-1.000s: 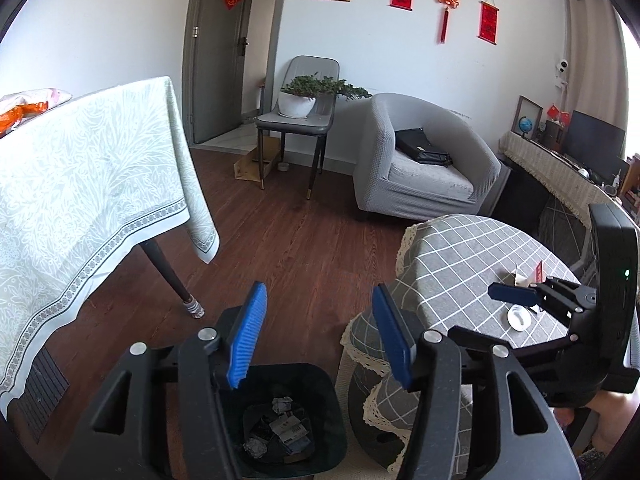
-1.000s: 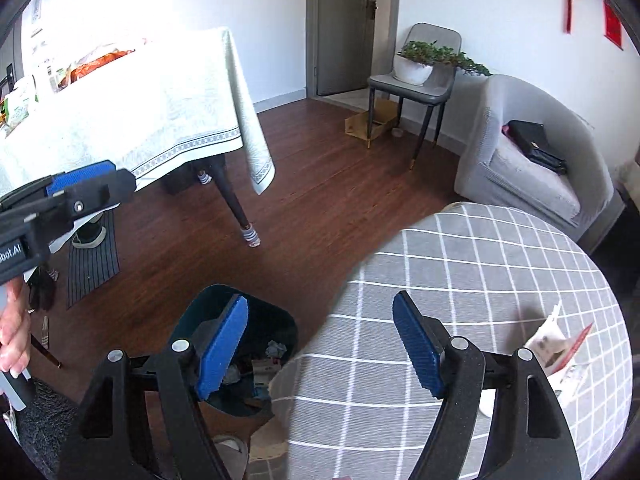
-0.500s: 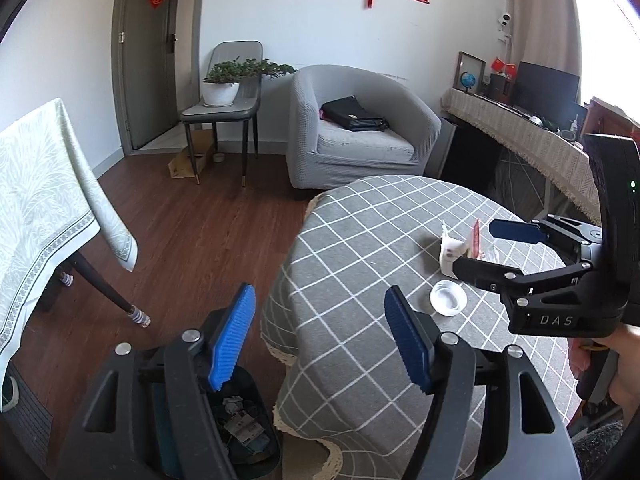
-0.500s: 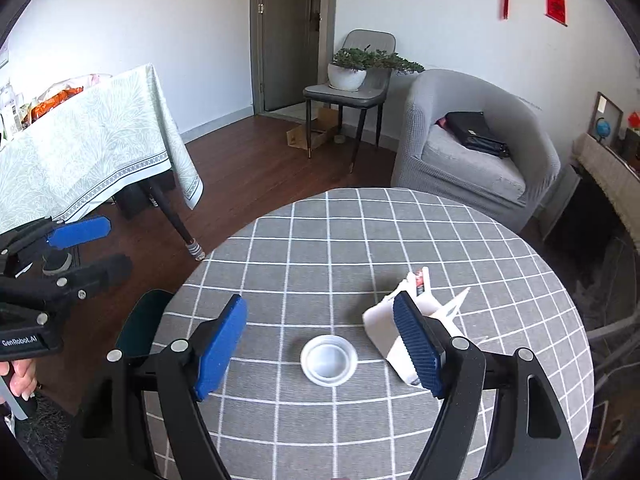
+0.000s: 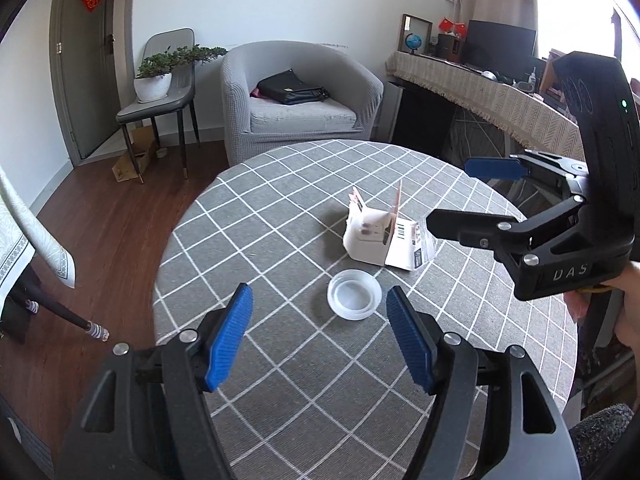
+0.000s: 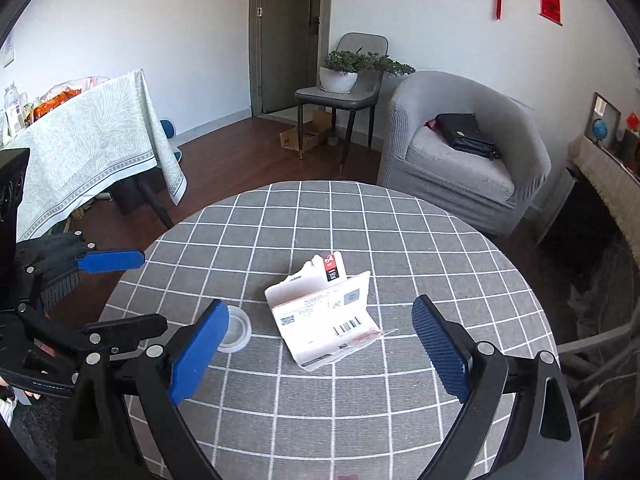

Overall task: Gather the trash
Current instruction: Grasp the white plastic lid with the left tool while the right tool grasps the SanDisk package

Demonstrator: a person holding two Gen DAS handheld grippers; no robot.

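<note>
Item 1, left gripper: blue-padded jaws standing fairly wide with nothing between the pads, poised above the near edge of the round table, which wears a grey cloth checked in white lines. Its jaws have just been opening. Item 2, clear plastic lid: shallow, round, lying flat on the cloth just beyond the left gripper's fingertips, at about 1 o'clock from the gap between them; in the right wrist view the same lid sits at 9 o'clock of the carton, partly hidden behind the right gripper's left pad. Item 3, torn white carton: opened out, with printed barcode panel and a red flap standing up, resting on the cloth near the table's centre, at 1 o'clock of the lid and well apart from it. Item 4, right gripper: jaws spread very wide and empty, having just been opening further; the carton lies on the table beyond and between its pads, untouched. Seen from the left wrist, this gripper enters at 3 o'clock, held in a hand at the frame edge. Background, left to right: draped table, grey chair with potted plant, grey armchair holding a black bag.
</note>
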